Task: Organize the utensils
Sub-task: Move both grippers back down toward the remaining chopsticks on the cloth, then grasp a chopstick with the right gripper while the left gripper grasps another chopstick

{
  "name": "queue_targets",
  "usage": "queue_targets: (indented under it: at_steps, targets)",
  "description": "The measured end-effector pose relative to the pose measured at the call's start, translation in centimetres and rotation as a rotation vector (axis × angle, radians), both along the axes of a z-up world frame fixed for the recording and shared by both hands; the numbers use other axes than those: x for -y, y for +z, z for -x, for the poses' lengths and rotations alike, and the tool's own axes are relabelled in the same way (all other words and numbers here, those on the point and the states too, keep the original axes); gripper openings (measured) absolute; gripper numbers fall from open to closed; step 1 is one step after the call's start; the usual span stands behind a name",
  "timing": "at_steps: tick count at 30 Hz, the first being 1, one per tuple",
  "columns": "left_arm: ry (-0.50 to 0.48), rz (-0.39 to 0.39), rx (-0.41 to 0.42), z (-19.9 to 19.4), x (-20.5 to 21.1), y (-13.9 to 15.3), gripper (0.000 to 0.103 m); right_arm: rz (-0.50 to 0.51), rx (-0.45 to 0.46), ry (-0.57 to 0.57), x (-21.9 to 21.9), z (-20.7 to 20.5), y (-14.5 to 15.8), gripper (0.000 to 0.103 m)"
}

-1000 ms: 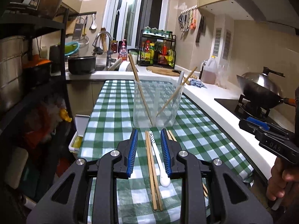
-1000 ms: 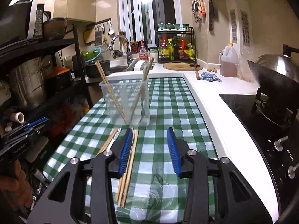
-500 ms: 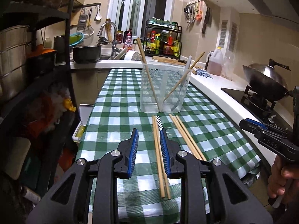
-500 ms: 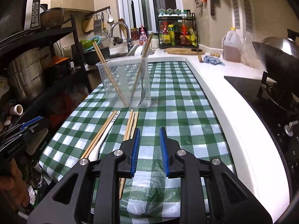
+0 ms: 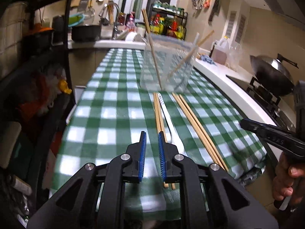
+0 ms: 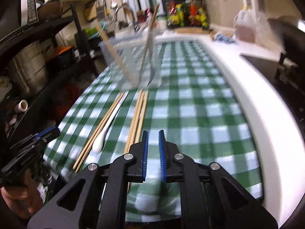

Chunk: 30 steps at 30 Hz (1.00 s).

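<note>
A clear plastic container (image 5: 167,68) (image 6: 131,63) stands mid-table on the green checked cloth (image 5: 114,114), with chopsticks and a pale utensil leaning in it. In front of it lie a chopstick pair (image 5: 158,110) (image 6: 99,131), a white spoon (image 5: 168,118) (image 6: 106,129) and a second chopstick bundle (image 5: 196,126) (image 6: 137,118). My left gripper (image 5: 151,135) hangs low over the cloth, jaws closing with nothing between them; the first pair runs just right of its right finger. My right gripper (image 6: 152,133) is also closing on nothing; the bundle lies just left of its left finger.
A black shelf rack (image 5: 38,57) with pots lines the left. A white counter (image 6: 257,105) with a wok (image 5: 272,78) on the stove and an oil jug (image 5: 222,51) runs along the right. The sink and spice rack (image 5: 167,24) are behind. The cloth's near edge hangs below both grippers.
Both grippers have sunk toward the table and tipped down, and their jaws have narrowed. In the left wrist view the chopsticks and spoon left the jaw gap and now lie to its right.
</note>
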State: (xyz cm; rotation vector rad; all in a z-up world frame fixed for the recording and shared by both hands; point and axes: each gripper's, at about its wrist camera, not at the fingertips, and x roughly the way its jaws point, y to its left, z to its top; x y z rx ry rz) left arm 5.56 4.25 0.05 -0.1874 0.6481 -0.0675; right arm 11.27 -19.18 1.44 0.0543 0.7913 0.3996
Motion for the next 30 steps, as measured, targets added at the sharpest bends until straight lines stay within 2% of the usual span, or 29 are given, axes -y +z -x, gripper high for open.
queue_targets:
  at_steps: [4, 11, 18, 23, 25, 27, 30]
  targets:
    - [-0.024, 0.022, -0.048, 0.2, 0.7, -1.8, 0.013, 0.008, -0.084, 0.054, -1.8, 0.1, -2.2, 0.013]
    - [-0.039, 0.023, -0.094, 0.1, 1.3, -3.7, 0.013, 0.066, -0.129, 0.084, -3.3, 0.4, -4.4, 0.015]
    - [-0.044, -0.018, -0.101, 0.1, 1.7, -4.0, 0.013, 0.078, -0.131, 0.094, -3.4, 0.4, -4.5, 0.019]
    - [-0.048, -0.057, -0.098, 0.2, 2.4, -4.1, 0.013, 0.136, -0.108, 0.102, -4.0, 0.8, -4.5, 0.019]
    - [-0.045, -0.066, -0.095, 0.2, 2.5, -4.1, 0.013, 0.158, -0.1, 0.106, -4.2, 0.9, -4.5, 0.018]
    - [-0.042, -0.076, -0.095, 0.1, 2.6, -4.0, 0.013, 0.178, -0.094, 0.103, -4.3, 1.0, -4.5, 0.012]
    - [-0.039, -0.084, -0.1, 0.0, 2.6, -4.0, 0.007, 0.179, -0.1, 0.095, -4.1, 0.9, -4.5, 0.006]
